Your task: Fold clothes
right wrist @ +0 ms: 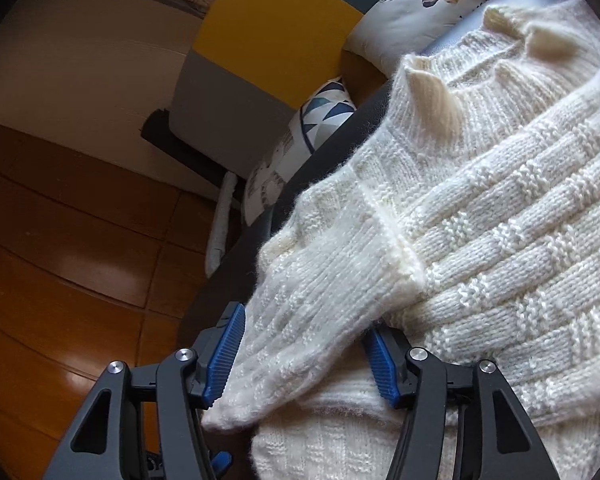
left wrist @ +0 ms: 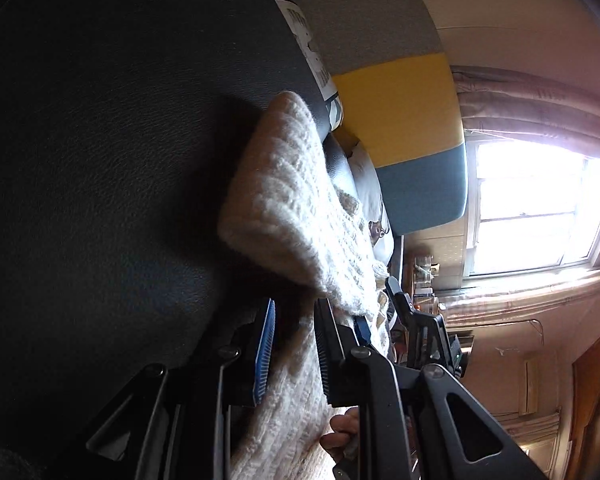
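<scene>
Roughly, from left to right:

Wooden floor (right wrist: 60, 240): glossy brown boards on the far left of the right wrist view.
Dark seat (left wrist: 100, 160): black, leather-like surface that fills the left of the left wrist view and carries the knit.
Left gripper (left wrist: 290, 350): jaws apart by a moderate gap, with cream knit running between the blue pads; whether they press it cannot be told.
Sweater (right wrist: 480, 220): cream, chunky basket-weave knit spread over the dark seat at the right of the right wrist view, collar toward the far side.
Sleeve (right wrist: 320, 300): ribbed, folded across the body, its cuff near the camera.
Right gripper (right wrist: 304, 354): jaws wide, one blue pad on each side of the sleeve.
Cushions: a deer-print cushion (right wrist: 416, 4) beyond the collar, a triangle-print cushion (right wrist: 324, 114) to its left.
Window (left wrist: 540, 208): bright, on the right.
</scene>
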The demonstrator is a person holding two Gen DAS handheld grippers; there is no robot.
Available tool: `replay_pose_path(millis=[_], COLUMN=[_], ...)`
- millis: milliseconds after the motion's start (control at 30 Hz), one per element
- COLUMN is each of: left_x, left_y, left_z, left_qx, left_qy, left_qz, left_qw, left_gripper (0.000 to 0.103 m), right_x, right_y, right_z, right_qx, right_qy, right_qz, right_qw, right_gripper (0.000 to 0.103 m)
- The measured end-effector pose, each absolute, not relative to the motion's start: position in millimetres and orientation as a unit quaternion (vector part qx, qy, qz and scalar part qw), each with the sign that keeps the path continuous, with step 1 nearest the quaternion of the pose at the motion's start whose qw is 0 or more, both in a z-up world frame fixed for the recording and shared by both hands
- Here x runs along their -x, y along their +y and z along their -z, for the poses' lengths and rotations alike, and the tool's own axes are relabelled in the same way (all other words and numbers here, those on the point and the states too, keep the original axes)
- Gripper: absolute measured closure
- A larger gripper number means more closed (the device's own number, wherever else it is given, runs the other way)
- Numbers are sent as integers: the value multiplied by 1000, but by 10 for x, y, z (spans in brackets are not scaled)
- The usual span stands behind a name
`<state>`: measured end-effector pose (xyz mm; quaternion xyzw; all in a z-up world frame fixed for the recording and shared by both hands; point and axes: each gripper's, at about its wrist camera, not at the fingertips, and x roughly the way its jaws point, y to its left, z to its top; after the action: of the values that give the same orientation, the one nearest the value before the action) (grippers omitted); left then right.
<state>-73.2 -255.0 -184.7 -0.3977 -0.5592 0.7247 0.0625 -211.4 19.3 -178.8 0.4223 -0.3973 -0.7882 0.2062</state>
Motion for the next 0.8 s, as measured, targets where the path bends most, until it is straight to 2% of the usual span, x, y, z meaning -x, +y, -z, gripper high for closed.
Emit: replay_pose_path(millis=[133,167,200,233,267,500,800], left_x=[686,674,663,650,638,604,810], left_y=[-2548,-2545,-2541,-2536,-2533,-2515,-2206], left_z=[1840,1834,1829,1824,1819,1794,1830], left_qx=[395,394,394,394,394,377,301], left_qy=[-562,-562,-561,-560,-559,-576,-686], left_qz=[-724,-725,-725,-726,-727,-720,-652], left_qw=[63,64,65,65,65,85,113], left_gripper=[85,85,85,85,85,85,84], right_x=[2130,2133,2140,2157,2173,2302,2548], right_y=[301,333,338,310,285,211,-122], right_z=[1784,1803,1796,1782,1782,1466,566], right_qx=[-441,-442,-444,-454,-461,-453,-421], right_qy=[-411,-425,-422,-402,-392,-347,-256], right_qz=[774,768,770,777,779,797,835], right_qw=[195,187,178,167,164,197,244], right_gripper=[42,46,52,89,96,96,96])
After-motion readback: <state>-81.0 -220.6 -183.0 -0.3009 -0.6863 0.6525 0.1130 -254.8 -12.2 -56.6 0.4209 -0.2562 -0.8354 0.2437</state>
